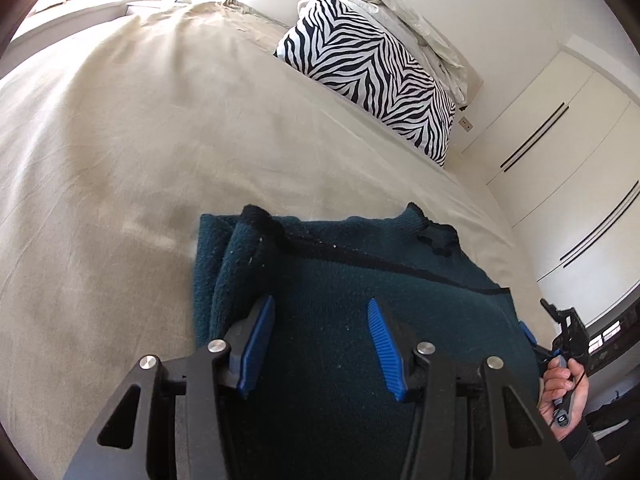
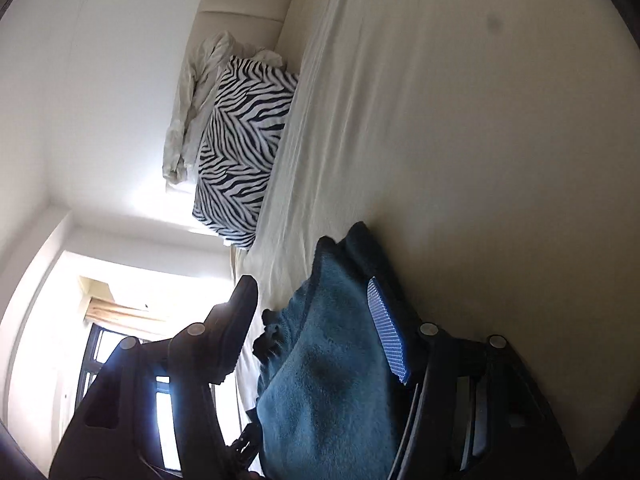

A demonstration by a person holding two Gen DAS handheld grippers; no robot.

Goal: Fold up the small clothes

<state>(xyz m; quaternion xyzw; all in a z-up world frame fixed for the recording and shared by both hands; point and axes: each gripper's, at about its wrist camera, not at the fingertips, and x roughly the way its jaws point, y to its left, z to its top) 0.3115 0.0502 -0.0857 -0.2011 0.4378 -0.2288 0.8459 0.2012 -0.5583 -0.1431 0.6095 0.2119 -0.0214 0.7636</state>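
On the left of the left wrist view lies a wide stretch of the bed (image 1: 120, 152), covered by a creased beige sheet. Toward the middle, a dark teal knitted garment (image 1: 360, 280) lies on that sheet near the bed's closer edge, partly folded: a thick roll of fabric is doubled over along its left side, and a black trim line runs across it. The left hand-held gripper (image 1: 322, 340) hovers over the garment with its two blue-padded fingers (image 1: 256, 344) standing apart; only the flat knit surface shows between them, and no fabric is pinched, so it reads as released. Beyond the garment, a zebra-print pillow (image 1: 372, 68) leans at the head of the bed with a crumpled cream cloth (image 1: 416, 24) behind it. Farther right are white wardrobe doors (image 1: 568, 160) with dark slit handles. At the right edge, a hand (image 1: 564, 388) grips the black handle of the right hand-held gripper.

In the right wrist view, heavily rolled, the pillow and cream cloth sit left of centre, with a bright window at the lower left. The right hand-held gripper (image 2: 316, 320) has its fingers spread, and teal fabric fills the gap between them, lying against the blue pad on the right, while the left finger stands clear of it. Whether this gripper actually grasps the garment cannot be told.
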